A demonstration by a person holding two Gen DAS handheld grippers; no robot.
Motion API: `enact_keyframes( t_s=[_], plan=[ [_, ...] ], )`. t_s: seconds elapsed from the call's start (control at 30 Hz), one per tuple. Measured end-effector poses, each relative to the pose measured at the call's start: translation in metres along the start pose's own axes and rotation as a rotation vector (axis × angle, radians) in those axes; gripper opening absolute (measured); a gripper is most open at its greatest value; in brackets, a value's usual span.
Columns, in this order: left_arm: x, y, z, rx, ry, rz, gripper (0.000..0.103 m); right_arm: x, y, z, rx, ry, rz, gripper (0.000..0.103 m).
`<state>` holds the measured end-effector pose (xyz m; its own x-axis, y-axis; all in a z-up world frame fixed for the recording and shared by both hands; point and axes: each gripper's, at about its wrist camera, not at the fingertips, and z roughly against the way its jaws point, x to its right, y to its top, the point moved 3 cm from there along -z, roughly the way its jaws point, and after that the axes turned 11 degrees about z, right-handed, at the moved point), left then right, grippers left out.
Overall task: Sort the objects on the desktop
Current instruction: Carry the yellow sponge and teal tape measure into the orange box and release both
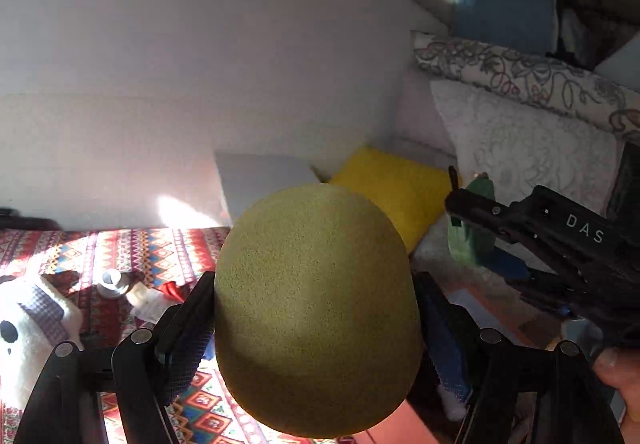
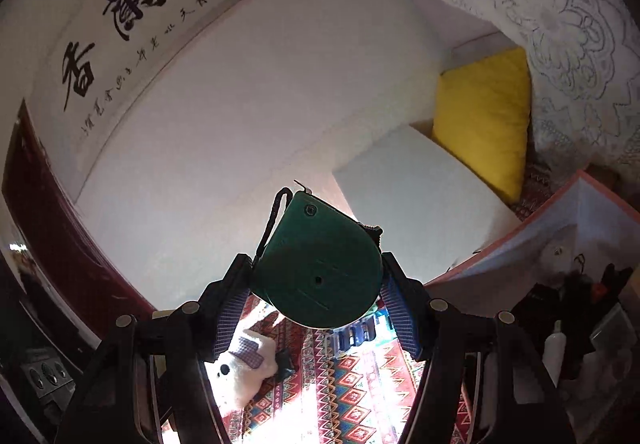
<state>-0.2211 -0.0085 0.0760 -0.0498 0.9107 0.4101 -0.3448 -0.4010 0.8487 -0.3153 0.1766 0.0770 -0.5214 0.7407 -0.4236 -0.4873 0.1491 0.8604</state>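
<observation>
While the left claw (image 1: 316, 324) clenches an olive foam dome (image 1: 318, 308) above the patterned counter (image 1: 120, 252), the right claw (image 2: 316, 296) grips a green tape measure (image 2: 320, 268). Right of it, a pink-rimmed box (image 2: 576, 228) holds dark, indistinct items and a white bottle (image 2: 554, 352).

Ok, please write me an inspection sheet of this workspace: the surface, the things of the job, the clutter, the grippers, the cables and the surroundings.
Surface: patterned red cloth, partly in sunlight.
Job's things: olive foam dome held in the left gripper; green tape measure held in the right gripper.
Clutter: white plush toy and small metal knob on the cloth; white bottle among dark items at the right.
Grippers: both shut on their objects.
Cables: nothing seen.
Surroundings: white wall with a calligraphy scroll; yellow cushion; patterned pillows; white foam block.
</observation>
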Motion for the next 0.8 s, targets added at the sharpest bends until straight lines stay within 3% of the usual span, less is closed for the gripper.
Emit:
enact_keyframes(
  t_s=[0.17,0.47,0.8],
  plan=[
    [0.051,-0.007,-0.017,-0.03,-0.071,-0.045,0.079,0.054,0.012,0.029,0.047,-0.074,-0.051,0.067],
    [0.131,-0.049,-0.085,-0.156,-0.182,-0.125,0.079,0.157,0.01,0.061,0.054,-0.242,-0.134,0.067],
    [0.152,-0.093,-0.151,-0.296,-0.189,-0.132,0.079,0.211,-0.006,0.042,-0.039,-0.3,-0.183,0.067]
  ],
)
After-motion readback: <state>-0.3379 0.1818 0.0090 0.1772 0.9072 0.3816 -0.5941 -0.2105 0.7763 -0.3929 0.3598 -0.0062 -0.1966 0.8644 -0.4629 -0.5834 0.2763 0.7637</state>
